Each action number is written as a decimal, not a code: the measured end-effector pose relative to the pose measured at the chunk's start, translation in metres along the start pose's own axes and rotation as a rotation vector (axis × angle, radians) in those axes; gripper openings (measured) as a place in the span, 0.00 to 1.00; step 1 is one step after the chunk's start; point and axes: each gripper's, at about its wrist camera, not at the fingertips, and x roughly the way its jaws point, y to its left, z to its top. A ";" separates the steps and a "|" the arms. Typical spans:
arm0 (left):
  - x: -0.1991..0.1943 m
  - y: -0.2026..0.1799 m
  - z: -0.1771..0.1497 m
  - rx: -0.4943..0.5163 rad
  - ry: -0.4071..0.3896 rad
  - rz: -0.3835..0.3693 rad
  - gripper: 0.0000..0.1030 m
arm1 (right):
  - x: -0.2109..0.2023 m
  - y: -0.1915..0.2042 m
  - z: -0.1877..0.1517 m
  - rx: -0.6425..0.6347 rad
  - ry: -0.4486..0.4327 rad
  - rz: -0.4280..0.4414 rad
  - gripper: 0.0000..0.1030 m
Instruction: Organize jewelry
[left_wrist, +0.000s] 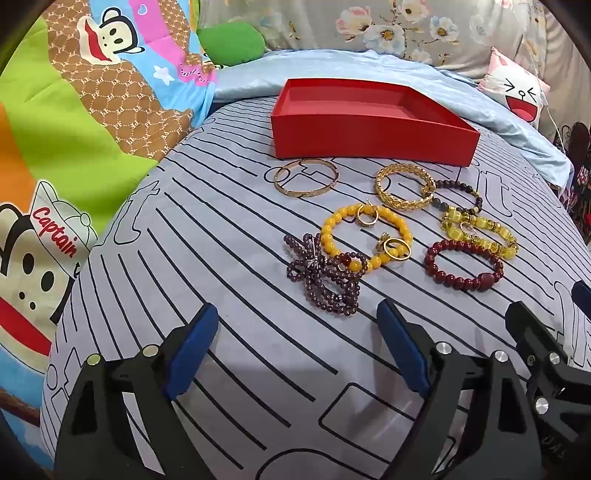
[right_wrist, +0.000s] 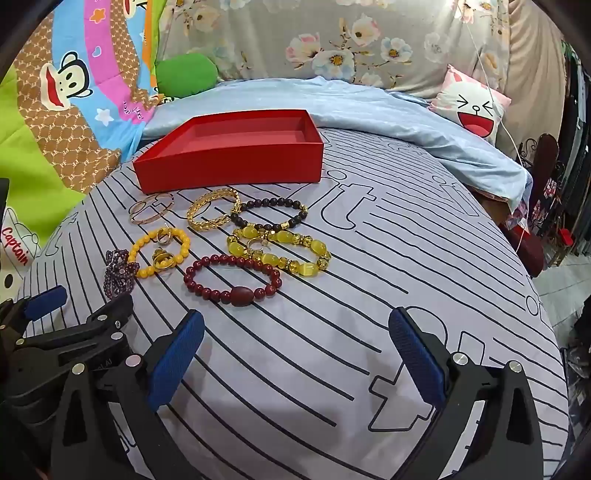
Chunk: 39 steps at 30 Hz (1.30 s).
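Note:
Several bracelets lie on the striped grey bedcover in front of an empty red box (left_wrist: 369, 142) (right_wrist: 229, 166). Among them are a thin gold bangle (left_wrist: 306, 179) (right_wrist: 151, 212), a gold chain bracelet (left_wrist: 404, 186) (right_wrist: 212, 214), a dark bead bracelet (right_wrist: 269, 214), a yellow bead bracelet (left_wrist: 365, 236) with gold rings on it, a pale yellow stone bracelet (right_wrist: 280, 251), a dark red bead bracelet (left_wrist: 463, 266) (right_wrist: 232, 278) and a purple bead strand (left_wrist: 325, 273) (right_wrist: 114, 273). My left gripper (left_wrist: 295, 332) (right_wrist: 81, 302) stands open just short of the purple strand. My right gripper (right_wrist: 295, 332) (left_wrist: 554, 306) is open and empty, near the red beads.
A cartoon monkey quilt (left_wrist: 74, 147) is bunched up on the left. A light blue blanket (right_wrist: 406, 125), a floral pillow (right_wrist: 332, 44) and a pink cartoon cushion (right_wrist: 472, 107) lie behind the box. The bed edge drops off at the right (right_wrist: 546, 295).

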 end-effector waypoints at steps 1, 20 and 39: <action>0.000 0.000 0.000 0.000 -0.001 0.000 0.81 | 0.000 0.000 0.000 -0.001 0.001 -0.001 0.94; 0.000 -0.001 0.000 0.003 -0.002 0.006 0.81 | -0.001 0.000 -0.001 0.000 0.000 0.001 0.94; -0.011 0.003 0.006 0.002 -0.006 0.005 0.81 | -0.001 0.001 -0.002 0.003 0.001 0.003 0.94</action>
